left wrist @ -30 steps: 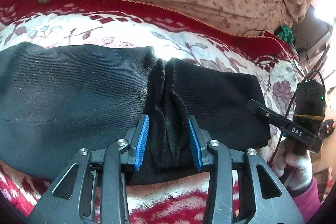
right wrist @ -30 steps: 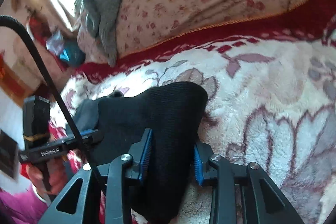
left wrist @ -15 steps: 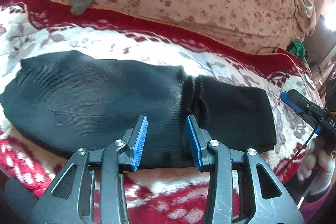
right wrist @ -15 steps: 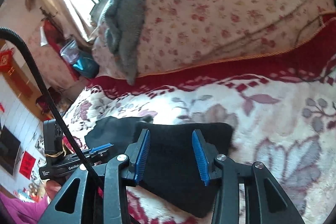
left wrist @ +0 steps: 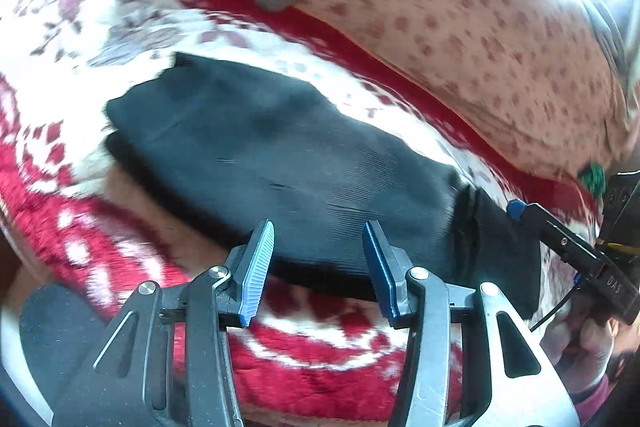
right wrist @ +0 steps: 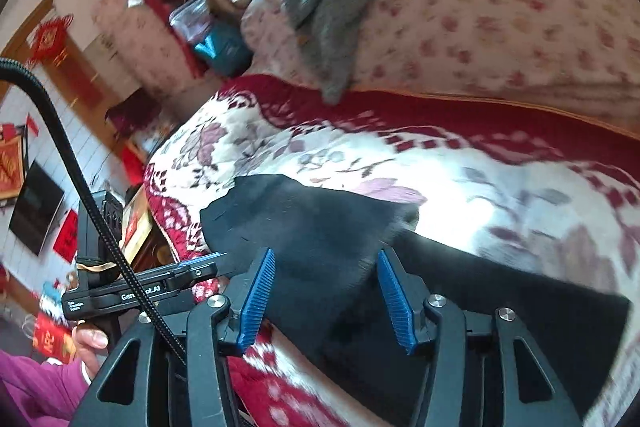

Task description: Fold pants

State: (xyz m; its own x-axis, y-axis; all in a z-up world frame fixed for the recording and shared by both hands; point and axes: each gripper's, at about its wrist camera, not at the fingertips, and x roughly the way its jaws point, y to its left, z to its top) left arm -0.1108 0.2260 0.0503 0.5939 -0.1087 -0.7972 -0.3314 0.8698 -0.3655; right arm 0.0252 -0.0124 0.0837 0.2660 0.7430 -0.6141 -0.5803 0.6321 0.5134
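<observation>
Pants (left wrist: 280, 155): black knit, soft and limp, light; will sag and bunch if lifted by one point, so best taken w/ both grippers at matching corners or along a folded edge, pinching all layers. Fuzzy blanket (left wrist: 100, 27) under them prob adds drag, so lift rather than slide.

Pants lie flat across the blanket in a long strip, partly folded w/ a bunched ridge towards the right end.

Left gripper (left wrist: 318, 263): jaws have just been opening, nothing pinched; it's above the pants' near edge, cloth showing between the pads but not touched as far as I can tell.

Right gripper (right wrist: 326, 297): jaws also just opening, empty; pants below and ahead of it, near the ridge. In the left view it hovers over the right end
</observation>
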